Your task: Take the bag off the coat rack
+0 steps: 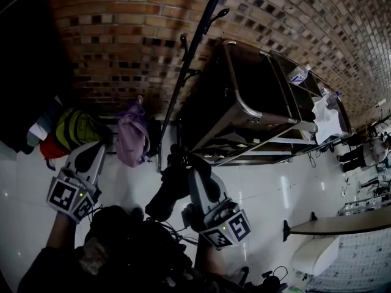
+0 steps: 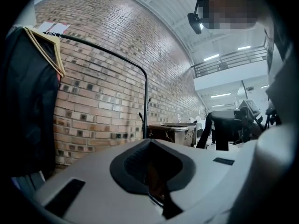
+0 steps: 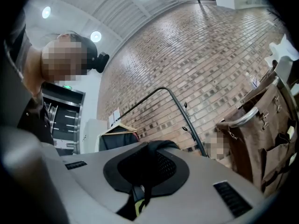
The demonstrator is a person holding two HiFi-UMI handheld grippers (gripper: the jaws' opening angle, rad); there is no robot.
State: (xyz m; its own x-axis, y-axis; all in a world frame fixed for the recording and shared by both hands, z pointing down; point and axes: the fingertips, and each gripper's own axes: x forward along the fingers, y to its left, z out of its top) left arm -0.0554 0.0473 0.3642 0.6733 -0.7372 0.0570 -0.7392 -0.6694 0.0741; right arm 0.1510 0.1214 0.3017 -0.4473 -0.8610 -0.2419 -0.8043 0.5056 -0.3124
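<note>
The right gripper was pressed shut on a black strap. What I took for the bag, a dark bulk, hung from it beside the foot of the rack, clear of the hooks as far as I could judge. A pinch on the strap lets the weight dangle freely as it comes away. The left gripper had its jaws together too, with only a dim brownish shape in the hollow of its pads that I could not name. It pointed toward the floor's far edge under the brick wall, probably just out of the way.

Only the head view showed the bag's body. It also showed a purple bag and a yellow-green bag at that wall edge, and a cart toward the right. Only the right gripper view showed the strap between the pads, a yellow bit below it, and rack hooks with nothing on them that I could see. The left gripper view added a rail with a black coat on a hanger at its left end.
</note>
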